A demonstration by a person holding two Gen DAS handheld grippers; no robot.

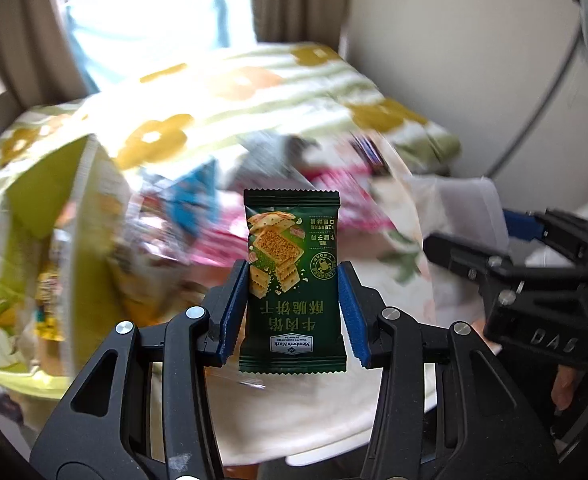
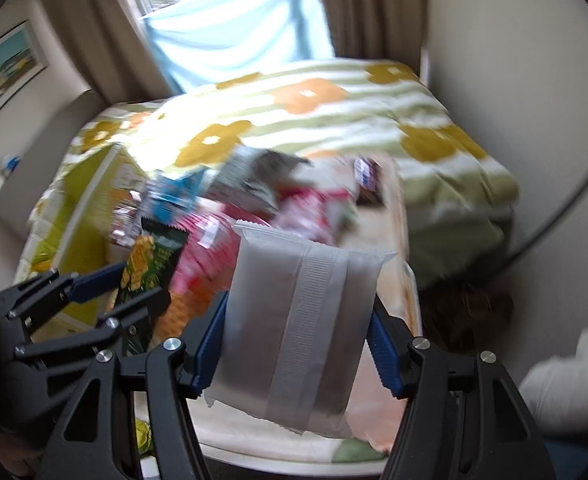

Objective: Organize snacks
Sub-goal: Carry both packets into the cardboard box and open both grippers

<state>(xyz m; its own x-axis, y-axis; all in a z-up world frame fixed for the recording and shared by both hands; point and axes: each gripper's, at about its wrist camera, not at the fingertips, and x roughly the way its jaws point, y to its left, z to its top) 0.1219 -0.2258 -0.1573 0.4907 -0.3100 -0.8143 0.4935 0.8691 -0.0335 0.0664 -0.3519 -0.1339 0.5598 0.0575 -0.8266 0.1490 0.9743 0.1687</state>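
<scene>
My left gripper (image 1: 293, 312) is shut on a dark green cracker packet (image 1: 293, 280), held upright and upside down above the table; it also shows in the right wrist view (image 2: 153, 264). My right gripper (image 2: 298, 344) is shut on a frosted white snack packet (image 2: 298, 320) with a ribbed seam down its back. The right gripper shows at the right of the left wrist view (image 1: 534, 276); the left gripper shows at the left of the right wrist view (image 2: 93, 292). A blurred pile of pink, blue and grey snack packets (image 2: 253, 204) lies beyond both.
A yellow-green box (image 1: 33, 220) with packets inside stands at the left. A flowered green and white blanket (image 2: 334, 120) covers the bed behind. The round table's pale edge (image 1: 314, 440) is below. Curtains and a window are at the back; a wall is at the right.
</scene>
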